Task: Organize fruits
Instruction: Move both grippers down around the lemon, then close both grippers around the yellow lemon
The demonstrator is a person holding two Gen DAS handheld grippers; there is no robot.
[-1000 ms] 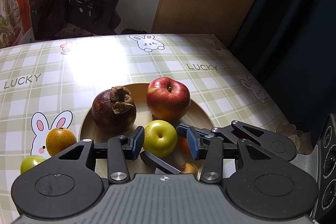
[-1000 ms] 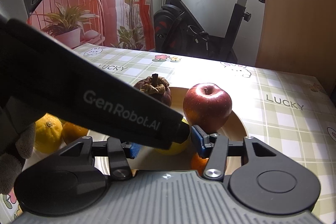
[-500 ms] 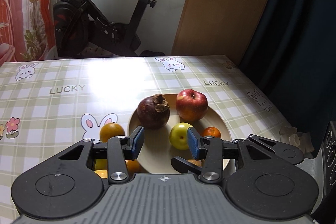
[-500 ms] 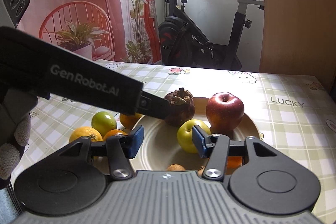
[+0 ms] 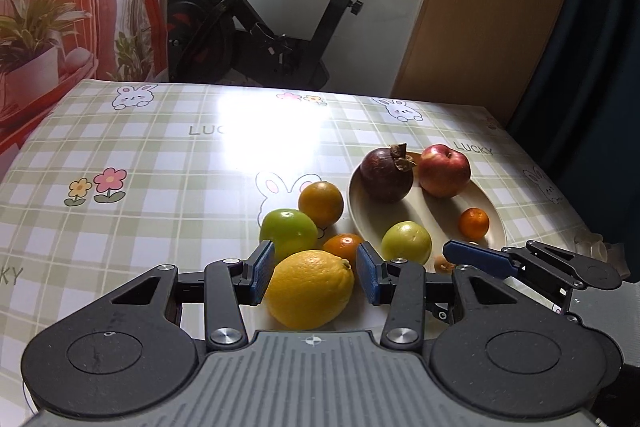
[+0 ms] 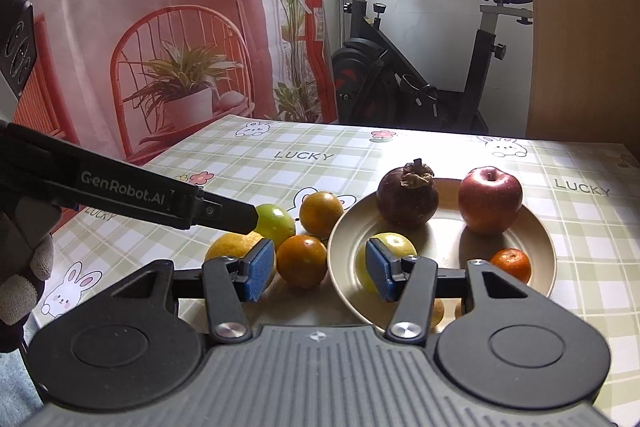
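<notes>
A beige plate [image 5: 496,223] [image 6: 540,227] holds a dark purple fruit [image 5: 386,177] [image 6: 406,199], a red apple [image 5: 444,171] [image 6: 490,201], a yellow-green apple [image 5: 406,243] [image 6: 394,241] and a small tangerine [image 5: 474,223] [image 6: 510,263]. Left of the plate, on the cloth, lie an orange [image 5: 321,203] [image 6: 321,213], a green apple [image 5: 288,233] [image 6: 276,223], a smaller orange [image 5: 344,245] [image 6: 302,261] and a lemon [image 5: 310,289] [image 6: 232,247]. My left gripper [image 5: 316,275] hovers open over the lemon without pressing it. My right gripper [image 6: 320,273] is open and empty at the plate's near-left rim.
A tiny brown fruit [image 5: 442,263] lies by the plate's near rim. An exercise bike [image 5: 280,27] [image 6: 420,87] stands behind the table [image 5: 160,167]. A wooden panel and dark curtain are on the right. A gloved hand [image 6: 24,267] is at the left edge.
Both grippers drew back and up from the plate. The left one swung left, from over the yellow-green apple to over the lemon. Jaw widths look unchanged.
</notes>
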